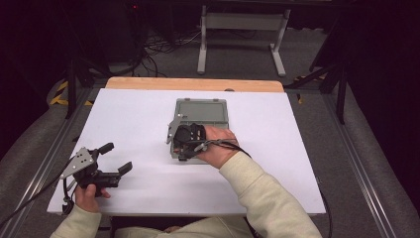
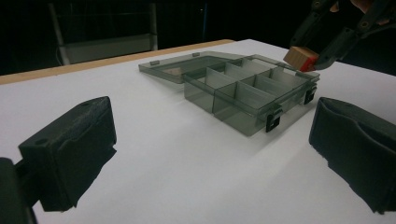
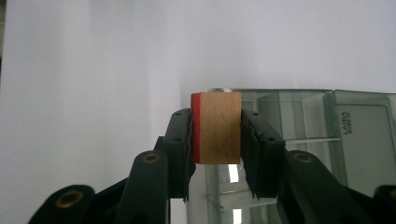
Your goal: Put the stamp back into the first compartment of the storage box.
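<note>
Grey-green see-through plastic box (image 1: 200, 119), lid swung open flat toward the far side, lying at the centre of the high view on a white table top (image 1: 133, 119). Inner walls split the tray into several compartments; two black latches show on its near wall in the left gripper view, where the box (image 2: 243, 91) sits right of centre in the upper half of the frame.

Wooden block (image 3: 217, 127), pale, with one red face turned to the left of the right gripper view. Position: centre of that view, over the near left corner of the box (image 3: 299, 116). In the left gripper view the block (image 2: 300, 58) hangs at the upper right, above the box's right-hand end and clear of its rim.

Right gripper (image 1: 188, 139): centre of the high view, over the near end of the box, held by a hand in a cream sleeve. Jaws closed partway, pressing the block from both sides.

Left gripper (image 1: 115, 157): lower left of the high view, low over the table top, well apart from the box. Jaws spread wide, with nothing between them.

Wooden table edge (image 1: 193, 84): a strip beyond the white top, upper centre of the high view.
</note>
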Tool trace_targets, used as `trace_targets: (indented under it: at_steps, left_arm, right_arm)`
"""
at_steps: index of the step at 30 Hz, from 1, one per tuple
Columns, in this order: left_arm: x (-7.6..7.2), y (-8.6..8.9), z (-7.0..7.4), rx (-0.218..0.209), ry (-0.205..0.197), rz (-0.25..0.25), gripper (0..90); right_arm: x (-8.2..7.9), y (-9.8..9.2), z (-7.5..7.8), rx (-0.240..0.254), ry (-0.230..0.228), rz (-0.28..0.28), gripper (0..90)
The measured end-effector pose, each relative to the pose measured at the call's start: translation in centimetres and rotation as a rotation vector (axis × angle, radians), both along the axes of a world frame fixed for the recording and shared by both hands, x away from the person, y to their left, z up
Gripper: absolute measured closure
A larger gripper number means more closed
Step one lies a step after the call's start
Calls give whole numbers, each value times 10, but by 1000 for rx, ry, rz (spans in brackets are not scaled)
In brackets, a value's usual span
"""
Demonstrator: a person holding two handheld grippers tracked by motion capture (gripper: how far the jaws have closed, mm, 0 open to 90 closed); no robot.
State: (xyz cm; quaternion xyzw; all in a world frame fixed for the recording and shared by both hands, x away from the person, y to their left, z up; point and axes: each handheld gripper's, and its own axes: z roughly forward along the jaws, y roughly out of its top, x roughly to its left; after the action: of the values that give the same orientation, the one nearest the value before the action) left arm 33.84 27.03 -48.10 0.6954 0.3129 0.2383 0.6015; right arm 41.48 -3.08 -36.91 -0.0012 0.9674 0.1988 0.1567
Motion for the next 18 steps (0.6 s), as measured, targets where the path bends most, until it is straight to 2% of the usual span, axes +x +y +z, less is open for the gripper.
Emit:
trace_targets:
  at_steps: [10, 18]
  left_arm:
    - [0, 0, 0, -1, 1, 1, 14]
    - [0, 0, 0, -1, 1, 0, 14]
  right_arm:
    - [17, -3, 1, 19, -54, -31, 657]
    - [36, -7, 0, 32, -67, -63, 657]
